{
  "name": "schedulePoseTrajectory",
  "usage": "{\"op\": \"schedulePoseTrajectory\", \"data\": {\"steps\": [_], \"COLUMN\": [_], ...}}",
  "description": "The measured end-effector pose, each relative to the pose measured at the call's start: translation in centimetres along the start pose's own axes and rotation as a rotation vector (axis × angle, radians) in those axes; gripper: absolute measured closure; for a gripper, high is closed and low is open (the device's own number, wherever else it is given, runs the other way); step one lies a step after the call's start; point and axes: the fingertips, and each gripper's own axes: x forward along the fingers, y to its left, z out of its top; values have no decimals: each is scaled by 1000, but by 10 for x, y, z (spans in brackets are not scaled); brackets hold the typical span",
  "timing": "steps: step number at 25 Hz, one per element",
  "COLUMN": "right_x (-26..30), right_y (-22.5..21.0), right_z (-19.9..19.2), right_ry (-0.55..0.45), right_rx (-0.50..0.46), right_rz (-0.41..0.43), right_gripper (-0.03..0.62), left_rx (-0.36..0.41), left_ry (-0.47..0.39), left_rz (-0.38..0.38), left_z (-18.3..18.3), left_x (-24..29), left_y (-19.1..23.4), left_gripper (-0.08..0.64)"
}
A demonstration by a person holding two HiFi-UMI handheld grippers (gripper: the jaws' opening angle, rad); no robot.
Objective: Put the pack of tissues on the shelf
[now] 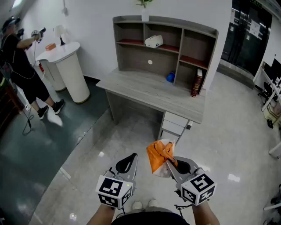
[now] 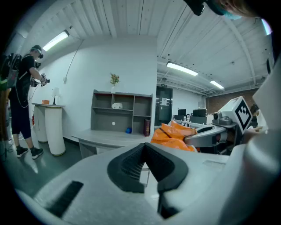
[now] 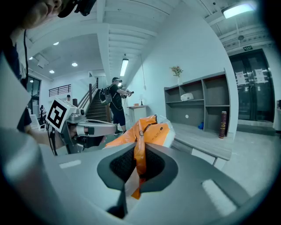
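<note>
The orange and white pack of tissues (image 1: 160, 159) hangs in the air in front of me, its orange wrapper pinched in my right gripper (image 1: 171, 165), which is shut on it. The same pack (image 3: 147, 134) rises out of the closed jaws in the right gripper view, and the pack (image 2: 173, 134) shows at the right of the left gripper view. My left gripper (image 1: 130, 163) is beside it on the left, shut and holding nothing. The grey shelf (image 1: 164, 46) stands on a grey desk (image 1: 149, 90) ahead of me, some way off.
On the shelf lie a white object (image 1: 154, 41), a blue ball (image 1: 170, 77), a dark bottle (image 1: 196, 83) and a plant vase (image 1: 145, 13) on top. A person (image 1: 22, 66) stands at the left by a white round counter (image 1: 70, 66). Drawers (image 1: 174, 125) hang under the desk.
</note>
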Motion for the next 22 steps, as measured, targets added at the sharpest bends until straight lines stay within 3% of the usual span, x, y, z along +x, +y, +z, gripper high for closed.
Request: {"op": "schedulePoseTrajectory", "data": {"steps": [13, 22], "right_x": [-15, -3], "right_y": [-33, -50], "right_z": [-8, -12], "right_ry": [6, -4], "right_rx": [-16, -13], "right_rz": [26, 54], "right_gripper": [584, 584], "left_rx": [8, 12], "left_ry": [32, 42], "left_rz": [17, 51], "left_z": [-7, -11], "left_x": [29, 45], "left_y": [-27, -23], "left_gripper": [557, 557]}}
